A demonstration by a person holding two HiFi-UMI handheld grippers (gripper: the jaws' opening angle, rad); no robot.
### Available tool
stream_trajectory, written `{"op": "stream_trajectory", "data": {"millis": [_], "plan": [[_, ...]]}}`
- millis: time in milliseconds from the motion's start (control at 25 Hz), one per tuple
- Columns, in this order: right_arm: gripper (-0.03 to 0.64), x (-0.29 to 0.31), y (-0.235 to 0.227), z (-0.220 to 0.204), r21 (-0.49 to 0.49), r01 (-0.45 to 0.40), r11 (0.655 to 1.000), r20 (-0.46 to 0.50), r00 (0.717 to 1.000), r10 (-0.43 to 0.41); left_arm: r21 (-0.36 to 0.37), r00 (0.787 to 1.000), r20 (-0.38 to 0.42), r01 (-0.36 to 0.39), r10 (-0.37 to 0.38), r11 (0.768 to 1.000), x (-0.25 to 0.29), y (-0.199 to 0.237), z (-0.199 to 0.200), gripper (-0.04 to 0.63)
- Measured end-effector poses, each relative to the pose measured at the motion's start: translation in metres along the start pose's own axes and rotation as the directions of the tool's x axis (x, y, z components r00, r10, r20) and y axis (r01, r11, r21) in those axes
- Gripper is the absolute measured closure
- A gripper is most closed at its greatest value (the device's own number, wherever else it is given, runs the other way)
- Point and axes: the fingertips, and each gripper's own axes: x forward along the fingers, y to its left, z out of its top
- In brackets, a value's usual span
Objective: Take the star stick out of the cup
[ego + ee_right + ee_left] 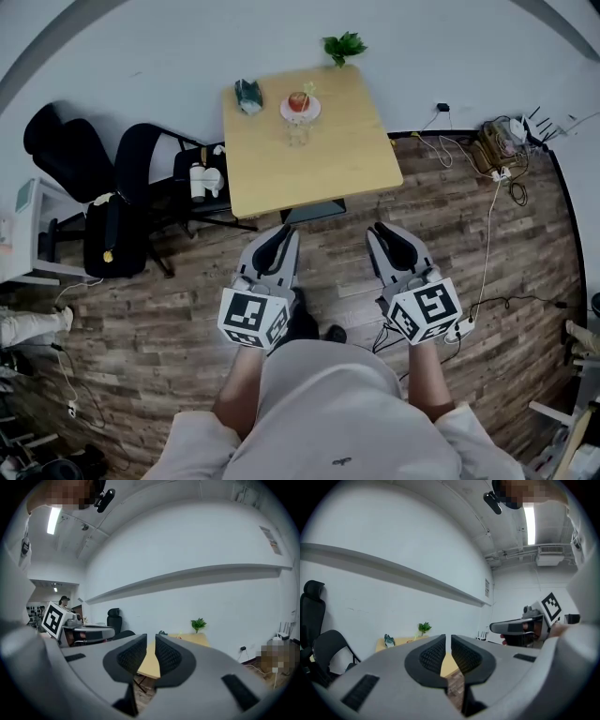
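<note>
Head view: the left gripper and right gripper hang over the wood floor at the table's 6 o'clock. Each gripper's jaws stand narrowly apart and empty. The cup stands toward the table's 12 o'clock edge, and the star stick apparently rises from it.

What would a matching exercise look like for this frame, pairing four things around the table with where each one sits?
Things:
1. small green leafy plant
2. round red apple
3. clear glass cup
4. black office chair

Places:
A. on the light wooden table, just nearer the person than the white plate
B. on the brown plank floor, left of the table
C. at the table's far edge, near its right corner
D. on the plate

Pairs: 1-C, 2-D, 3-A, 4-B
</note>
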Motion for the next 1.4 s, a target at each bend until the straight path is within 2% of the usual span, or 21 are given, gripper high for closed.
{"op": "stream_trajectory", "data": {"millis": [320,800,1200,1400], "plan": [[0.543,0.055,-0.001,0.009,0.01,0.014,1.0,-0.007,1.0,-0.014,0.001,1.0,-0.005,0.029,-0.029,1.0,0.026,0.055,0.007,0.561],[0.492,0.108,0.009,0.014,0.02,0.044,0.999,-0.021,0.999,-0.043,-0.012,0.998,-0.019,0.062,-0.062,0.998,0.039,0.11,0.005,0.518],[0.494,0.119,0.002,0.002,0.045,0.066,0.997,-0.039,0.997,-0.064,-0.036,0.994,-0.063,0.084,-0.086,0.996,0.055,0.118,-0.011,0.502],[0.505,0.132,-0.017,0.007,0.046,0.07,0.997,-0.008,0.998,-0.069,-0.035,0.995,-0.069,0.074,-0.076,0.997,0.073,0.124,-0.01,0.5]]}}
